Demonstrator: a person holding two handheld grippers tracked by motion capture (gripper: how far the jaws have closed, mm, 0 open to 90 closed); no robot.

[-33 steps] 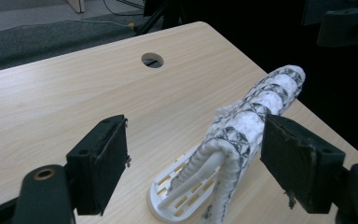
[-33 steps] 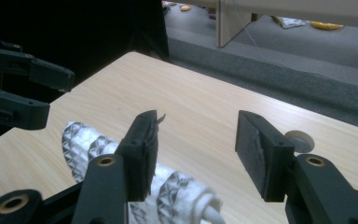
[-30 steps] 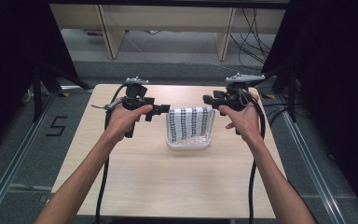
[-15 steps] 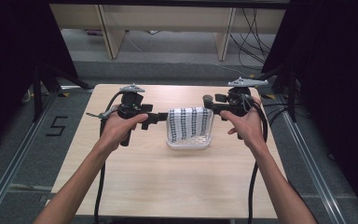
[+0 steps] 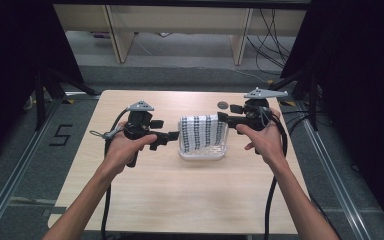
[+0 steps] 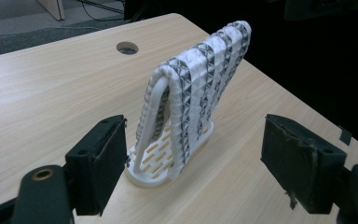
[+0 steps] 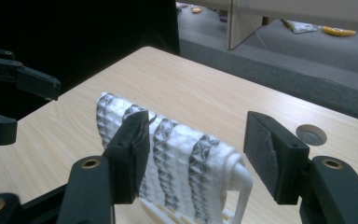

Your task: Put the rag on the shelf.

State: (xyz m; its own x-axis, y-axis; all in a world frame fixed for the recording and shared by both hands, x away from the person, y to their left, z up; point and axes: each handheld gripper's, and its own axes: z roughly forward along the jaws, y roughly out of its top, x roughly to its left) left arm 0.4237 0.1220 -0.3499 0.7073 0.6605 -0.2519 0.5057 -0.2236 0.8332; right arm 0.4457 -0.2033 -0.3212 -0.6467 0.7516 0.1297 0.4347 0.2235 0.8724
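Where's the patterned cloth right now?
In the high view the patterned cloth hangs over a white rack mid-table, between the left claw and right claw.

Draped over a rack (image 5: 202, 152) near the worktop's (image 5: 180, 200) middle, toward the far edge: a towel (image 5: 200, 132). Left of it, left gripper (image 5: 172, 136); right, right gripper (image 5: 222, 118). Behind, near the far edge, a cable hole (image 5: 223, 105).

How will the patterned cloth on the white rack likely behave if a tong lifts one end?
Probably floppy: the cloth drapes limply over the rack. Likely light. The slim upright rack might tip if the cloth drags.
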